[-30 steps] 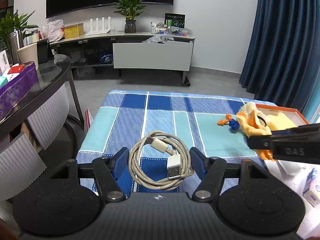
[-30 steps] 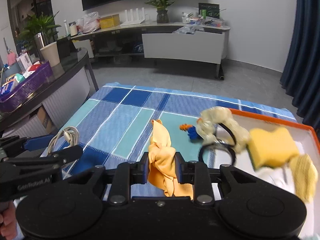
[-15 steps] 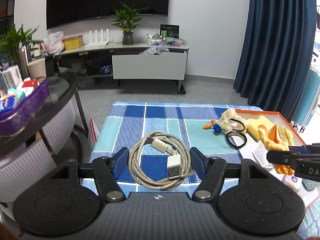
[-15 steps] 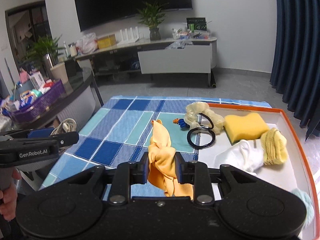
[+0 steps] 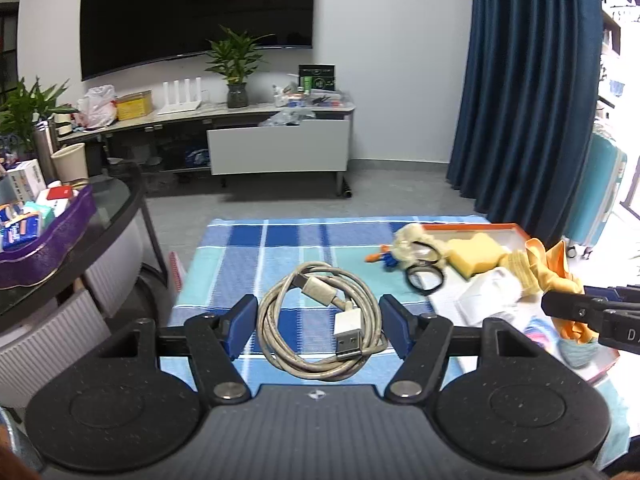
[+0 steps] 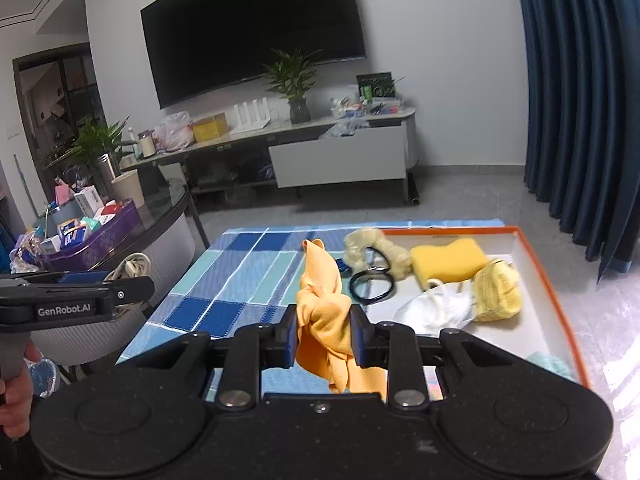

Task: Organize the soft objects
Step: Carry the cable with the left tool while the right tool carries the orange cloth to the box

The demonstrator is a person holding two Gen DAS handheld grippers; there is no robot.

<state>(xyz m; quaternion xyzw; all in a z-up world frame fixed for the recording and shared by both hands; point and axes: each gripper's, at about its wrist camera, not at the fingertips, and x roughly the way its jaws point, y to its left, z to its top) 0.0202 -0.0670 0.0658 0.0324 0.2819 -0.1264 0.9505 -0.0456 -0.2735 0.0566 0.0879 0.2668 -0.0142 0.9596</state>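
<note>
Left wrist view: the left claw [image 5: 318, 326] is clamped on a coiled USB cable [image 5: 320, 320], held above the checked tabletop [image 5: 248, 248].

Right wrist view: the right claw [image 6: 323, 334] pinches an orange cloth [image 6: 326, 312], just left of the orange-rimmed tray [image 6: 556, 300]. It should probably clear the rim before letting go over bare tray floor.
</note>
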